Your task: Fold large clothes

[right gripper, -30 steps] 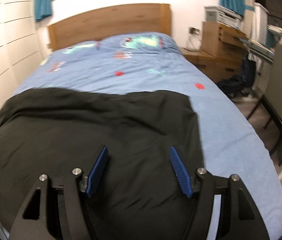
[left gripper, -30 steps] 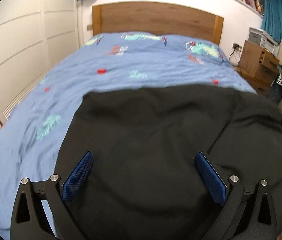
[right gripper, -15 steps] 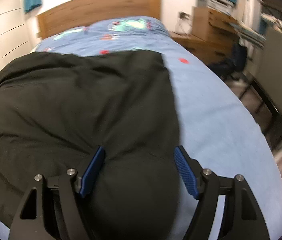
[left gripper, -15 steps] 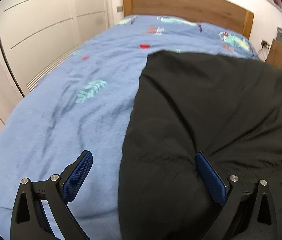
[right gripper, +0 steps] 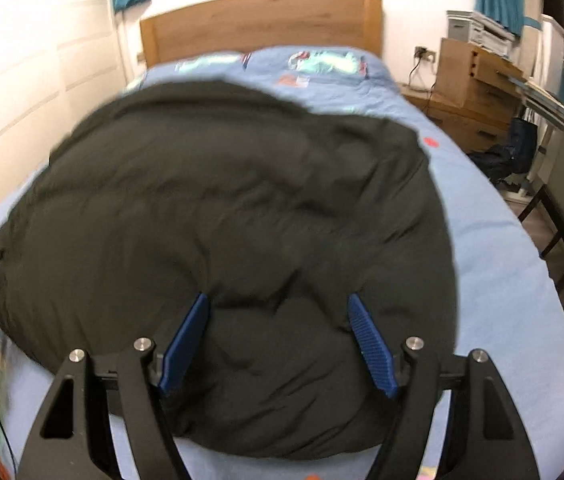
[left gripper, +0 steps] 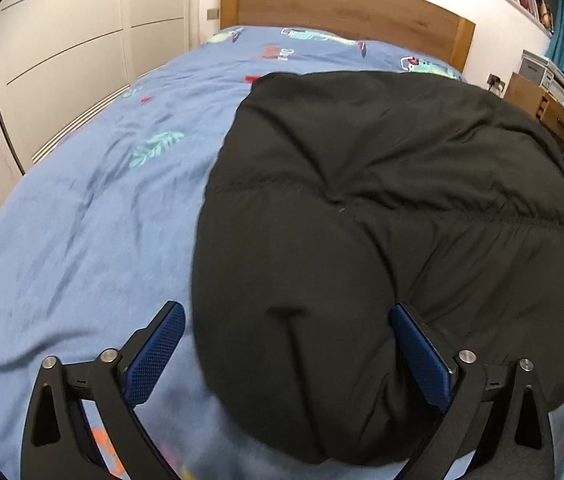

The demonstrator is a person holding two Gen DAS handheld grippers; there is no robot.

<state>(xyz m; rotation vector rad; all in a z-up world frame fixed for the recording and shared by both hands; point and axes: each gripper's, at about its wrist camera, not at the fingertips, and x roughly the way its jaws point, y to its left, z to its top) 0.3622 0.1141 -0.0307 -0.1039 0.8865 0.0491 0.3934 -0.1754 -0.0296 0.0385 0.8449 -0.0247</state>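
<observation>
Although the black padded garment point(left gripper: 382, 200) lies spread on the bed point(left gripper: 81, 220), no fold shows yet; the left hand-held gripper point(left gripper: 286, 344) and right hand-held gripper point(right gripper: 277, 340) hover released over its near edge.

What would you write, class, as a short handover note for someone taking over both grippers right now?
Left gripper: open, holding nothing, over the near left edge of the black jacket.
Right gripper: open, holding nothing, over the jacket's near middle.
Jacket: lies puffy and bunched on the blue bed cover, towards the foot end and the bed's right side.
Done: jacket is laid on the bed; no neat fold shows.
Left: probably grip the near edge, flatten it, then fold.
</observation>
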